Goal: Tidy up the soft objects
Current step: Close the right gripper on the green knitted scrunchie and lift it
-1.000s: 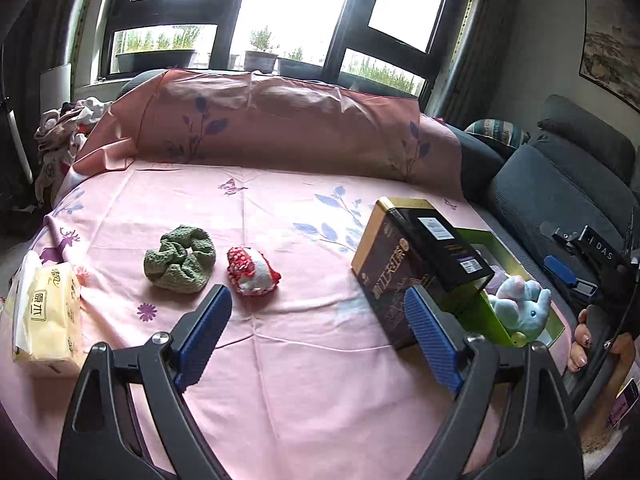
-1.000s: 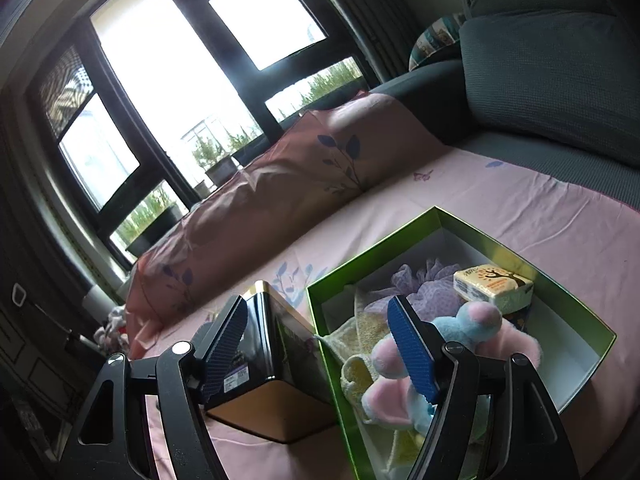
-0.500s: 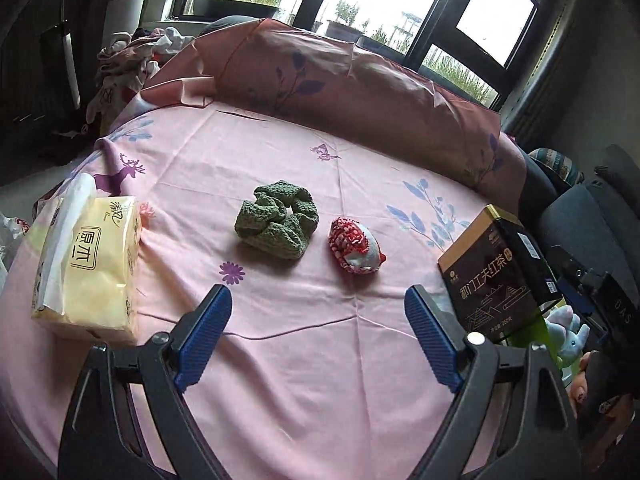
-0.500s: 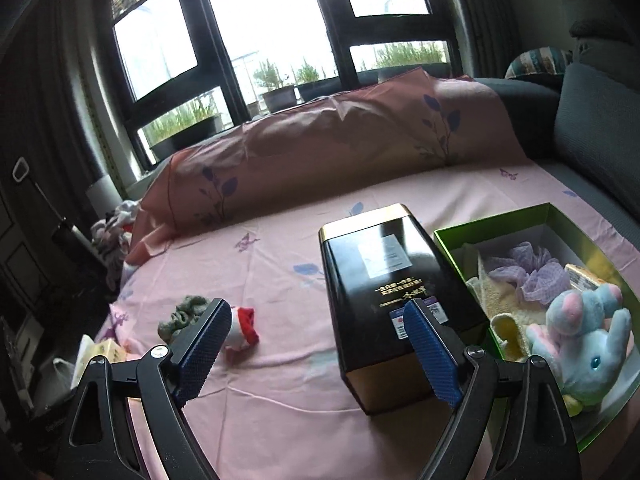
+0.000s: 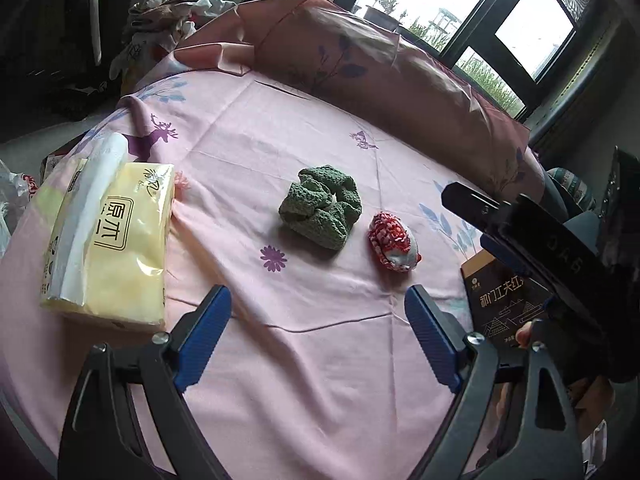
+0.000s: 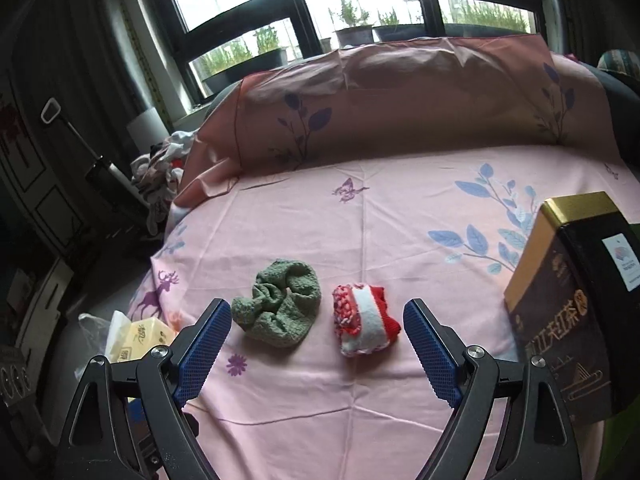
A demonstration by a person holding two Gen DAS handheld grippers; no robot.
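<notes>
Green knitted scrunchie [image 6: 280, 307], nubbly, crumpled, on pink sheet [image 6: 400, 216]. Red-white knitted bundle [image 6: 366, 320] just beside it, toward tea tin [image 6: 576, 304]; glossy tin cut off by frame edge. Left gripper [image 5: 318, 334] spread, empty. Right gripper [image 6: 316, 346] spread, empty. Tissue pack [image 5: 108, 240] on scrunchie's far side.

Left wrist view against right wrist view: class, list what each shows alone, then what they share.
Left wrist only: the right tool entering from the right. Right wrist only: potted plants on the windowsill. Both: green knitted piece, red-and-white knitted piece, yellow tissue pack, dark tea tin, pink floral sheet.
</notes>
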